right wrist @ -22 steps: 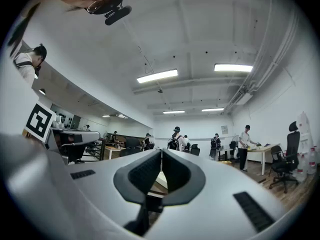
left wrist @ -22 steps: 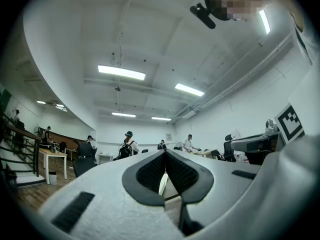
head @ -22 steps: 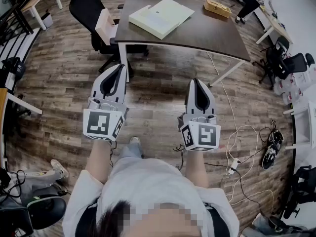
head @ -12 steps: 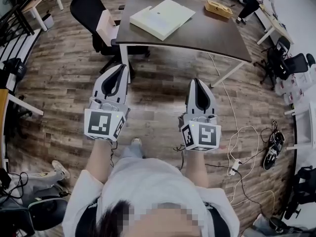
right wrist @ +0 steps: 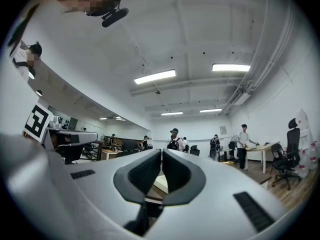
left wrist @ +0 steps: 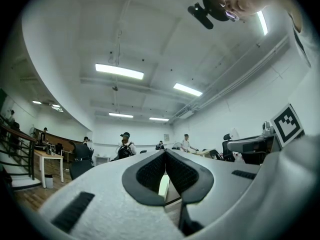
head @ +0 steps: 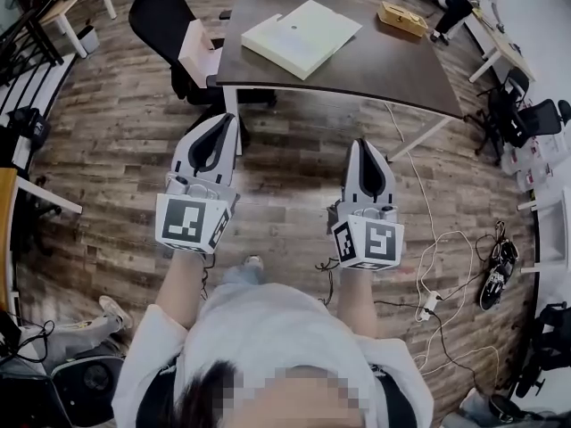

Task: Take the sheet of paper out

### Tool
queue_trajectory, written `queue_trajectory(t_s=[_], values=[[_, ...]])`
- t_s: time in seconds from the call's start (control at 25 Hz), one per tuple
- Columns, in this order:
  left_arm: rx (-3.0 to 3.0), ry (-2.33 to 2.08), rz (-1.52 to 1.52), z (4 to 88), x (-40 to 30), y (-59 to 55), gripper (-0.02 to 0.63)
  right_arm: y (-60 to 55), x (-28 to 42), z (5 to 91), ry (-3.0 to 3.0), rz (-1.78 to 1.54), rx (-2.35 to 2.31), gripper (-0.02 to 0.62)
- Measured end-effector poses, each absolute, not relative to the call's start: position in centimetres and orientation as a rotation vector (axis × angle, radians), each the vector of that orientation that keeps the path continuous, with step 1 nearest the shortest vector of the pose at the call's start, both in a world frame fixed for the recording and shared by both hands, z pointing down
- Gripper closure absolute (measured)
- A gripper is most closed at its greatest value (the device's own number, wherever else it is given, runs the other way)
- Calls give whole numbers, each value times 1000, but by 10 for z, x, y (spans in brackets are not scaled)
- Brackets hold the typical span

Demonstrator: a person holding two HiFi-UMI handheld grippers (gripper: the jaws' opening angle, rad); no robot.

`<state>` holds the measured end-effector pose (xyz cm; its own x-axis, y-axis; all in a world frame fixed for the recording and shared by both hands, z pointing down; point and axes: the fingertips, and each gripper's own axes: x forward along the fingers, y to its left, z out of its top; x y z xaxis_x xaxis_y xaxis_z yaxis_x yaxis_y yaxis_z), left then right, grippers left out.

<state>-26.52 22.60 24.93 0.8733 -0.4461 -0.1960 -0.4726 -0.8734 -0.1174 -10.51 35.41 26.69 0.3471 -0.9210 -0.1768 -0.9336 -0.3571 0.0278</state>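
Over the wooden floor, short of the tabletop, the left claw and the right claw were both closed. Their tips met, with nothing between them, and they touched nothing. Ahead on the tabletop, well apart from both, lay a flat pale box. The sheet of paper itself could not be picked out.

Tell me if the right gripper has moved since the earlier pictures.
Yes, slightly: the right gripper has closed in on the near edge of the table.
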Motion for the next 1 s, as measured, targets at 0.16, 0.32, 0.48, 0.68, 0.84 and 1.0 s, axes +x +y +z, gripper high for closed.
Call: queue_trajectory(t_s=[0.16, 0.32, 0.48, 0.68, 0.84, 1.0], values=[[-2881, 687, 253, 250, -268, 206, 597, 335, -107, 270, 1721, 242, -2510, 578], [-2884, 680, 253, 253, -271, 187, 597, 318, -110, 272, 1720, 239, -2515, 578], [-2895, 668, 255, 254, -267, 173, 597, 304, -106, 272, 1716, 234, -2524, 578], [-2906, 675, 253, 258, -259, 147, 597, 279, -96, 275, 1729, 230, -2526, 578], [-2904, 693, 265, 258, -243, 129, 597, 255, -79, 274, 1759, 237, -2520, 578], [-2892, 711, 265, 258, -223, 108, 597, 228, -57, 273, 1781, 255, -2501, 578]])
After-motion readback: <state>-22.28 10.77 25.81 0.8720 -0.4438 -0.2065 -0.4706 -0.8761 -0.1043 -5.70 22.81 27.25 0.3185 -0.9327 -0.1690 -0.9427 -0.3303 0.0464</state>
